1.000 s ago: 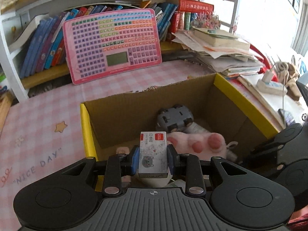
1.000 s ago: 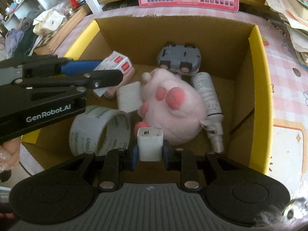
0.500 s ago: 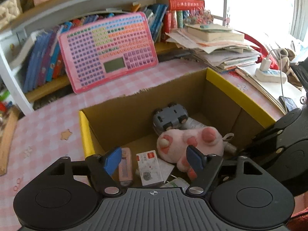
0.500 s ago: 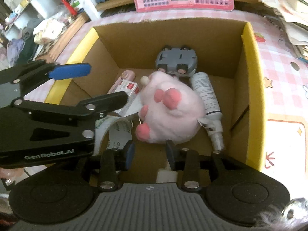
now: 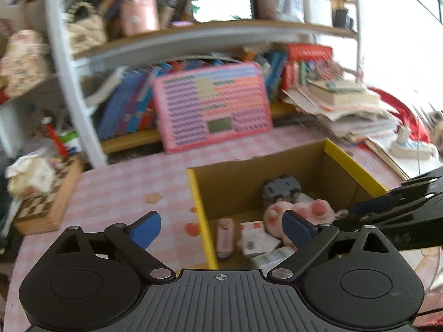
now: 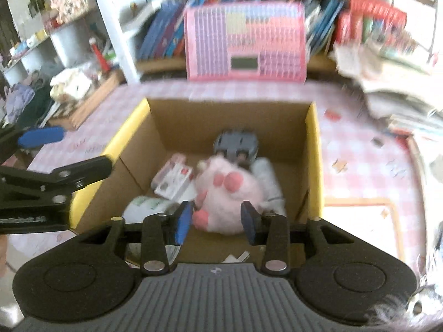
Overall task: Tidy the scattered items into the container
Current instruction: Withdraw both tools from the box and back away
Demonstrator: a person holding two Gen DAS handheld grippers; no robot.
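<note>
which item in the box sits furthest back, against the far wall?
The grey toy car, wheels showing, by the cardboard box's far wall. The pink plush, small carton and tape roll lie nearer.

Far ahead of the fingers, a pink keyboard toy leans upright against a row of books on the low shelf. A white shelf post rises ahead and to the left. Above it, a curved wooden shelf carries blurred clutter, perhaps jars and boxes. Ahead and to the right, a sagging stack of papers and books spreads outward. The pink checked tablecloth covers the surface below and ahead. Off to the left sits a wooden checkered box, with crumpled white cloth lying on top.
</note>
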